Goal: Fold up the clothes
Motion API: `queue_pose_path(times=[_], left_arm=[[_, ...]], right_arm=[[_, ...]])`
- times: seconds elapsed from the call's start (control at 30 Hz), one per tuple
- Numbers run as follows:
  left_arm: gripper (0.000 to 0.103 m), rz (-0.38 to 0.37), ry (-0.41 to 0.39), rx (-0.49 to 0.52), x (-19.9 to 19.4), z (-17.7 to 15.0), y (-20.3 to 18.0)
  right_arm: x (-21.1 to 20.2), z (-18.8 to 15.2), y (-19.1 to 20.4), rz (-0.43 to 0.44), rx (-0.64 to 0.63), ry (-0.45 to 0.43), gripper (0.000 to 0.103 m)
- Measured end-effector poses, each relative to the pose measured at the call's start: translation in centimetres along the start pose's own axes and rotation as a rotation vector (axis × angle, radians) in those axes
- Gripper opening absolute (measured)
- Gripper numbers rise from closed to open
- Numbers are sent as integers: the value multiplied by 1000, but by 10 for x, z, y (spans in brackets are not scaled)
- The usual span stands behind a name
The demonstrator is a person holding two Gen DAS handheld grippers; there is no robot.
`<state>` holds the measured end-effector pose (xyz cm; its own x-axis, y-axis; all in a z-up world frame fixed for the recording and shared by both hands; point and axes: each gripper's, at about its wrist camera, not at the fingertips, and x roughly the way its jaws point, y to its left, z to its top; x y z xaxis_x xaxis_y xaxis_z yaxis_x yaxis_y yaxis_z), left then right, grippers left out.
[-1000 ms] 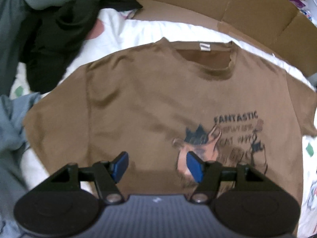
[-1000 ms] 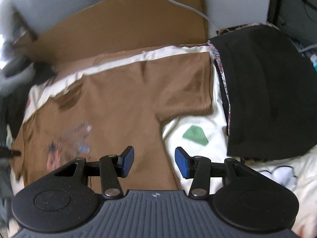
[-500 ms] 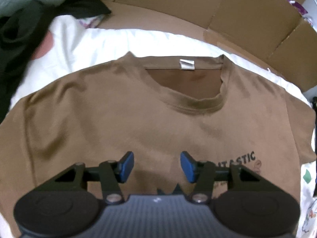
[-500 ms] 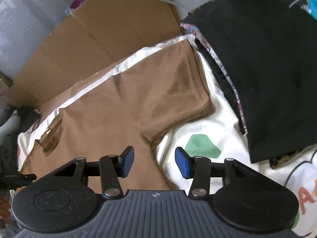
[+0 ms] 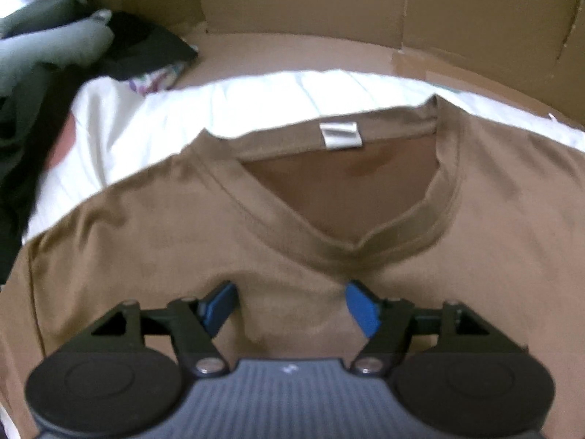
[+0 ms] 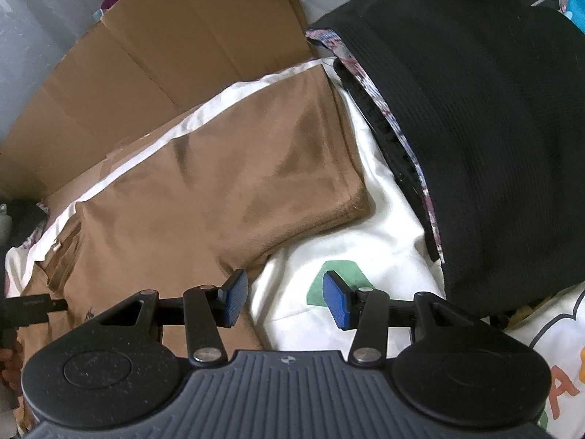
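Opening jaws, left gripper (image 5: 290, 305): the blue pads stand spread and are still parting, low in the left wrist view; brown cloth lies in the gap below them, but the pads do not press on it.
Left pads: the right one (image 5: 360, 307) sits just under the front dip of the collar (image 5: 351, 247).
Right gripper (image 6: 285, 298): jaws spread, nothing pinched; low centre of the right wrist view.
Under the right jaws: the left pad (image 6: 234, 298) is over the shirt's side edge below the armpit, the right pad over a green patch (image 6: 342, 276) on the white sheet (image 6: 387, 219).
Shirt (image 5: 153, 241): brown T-shirt lying flat, front up, filling the middle of the left wrist view; neckline toward the top of the frame, white label (image 5: 340, 134) inside the back of the collar.
Sleeve (image 6: 278, 161): spread flat across the centre of the right wrist view, its hem near the black cloth.
Black cloth (image 6: 486, 128): large dark piece, upper right of the right wrist view, with a patterned edge.
Cardboard (image 5: 365, 11): along the top of the left wrist view, behind the sheet.
Clothes pile (image 5: 55, 47): grey and black garments, upper left of the left wrist view.
Picture quality: left wrist view is slightly blurred.
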<state>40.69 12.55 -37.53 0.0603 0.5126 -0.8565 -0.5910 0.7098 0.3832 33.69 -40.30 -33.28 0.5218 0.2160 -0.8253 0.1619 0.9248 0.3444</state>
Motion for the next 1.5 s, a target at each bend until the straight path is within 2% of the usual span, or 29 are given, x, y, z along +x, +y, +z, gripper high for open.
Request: queue_pose_path(times=[0.3, 0.33, 0.37, 0.43, 0.47, 0.63, 0.8, 0.93, 1.03, 1.23, 1.4, 1.5], left_arm=[[70, -3, -38, -5, 5, 18, 0], [60, -9, -50, -16, 5, 21, 1], [56, -14, -56, -26, 6, 24, 3], [54, -46, -26, -74, 6, 31, 12], [49, -61, -11, -103, 4, 32, 16], [41, -92, -16, -180, -18, 31, 25], [27, -149, -32, -154, -38, 25, 9], [25, -216, -3, -139, -39, 20, -11], [25, -235, 12, -116, -32, 19, -28], [25, -205, 54, -154, -2, 23, -38], [25, -155, -3, -109, -1, 29, -50], [26, -177, -11, -155, 4, 32, -43]], right_arm=[[-6, -1, -2, 5, -15, -15, 53], [-8, -2, -2, 5, -15, -16, 53], [-9, -2, -2, 6, -13, -18, 53], [-14, -2, -3, 11, -11, -23, 53], [-16, -2, -3, 14, -12, -26, 53], [-23, -1, -4, 30, -31, -57, 53], [-16, 0, -15, 44, 30, -58, 53], [-6, 1, -19, 49, 58, -56, 53], [1, 2, -19, 52, 73, -58, 53], [14, 3, -15, 59, 68, -75, 53], [26, 3, -21, 72, 120, -97, 53], [29, 3, -26, 52, 151, -132, 53]])
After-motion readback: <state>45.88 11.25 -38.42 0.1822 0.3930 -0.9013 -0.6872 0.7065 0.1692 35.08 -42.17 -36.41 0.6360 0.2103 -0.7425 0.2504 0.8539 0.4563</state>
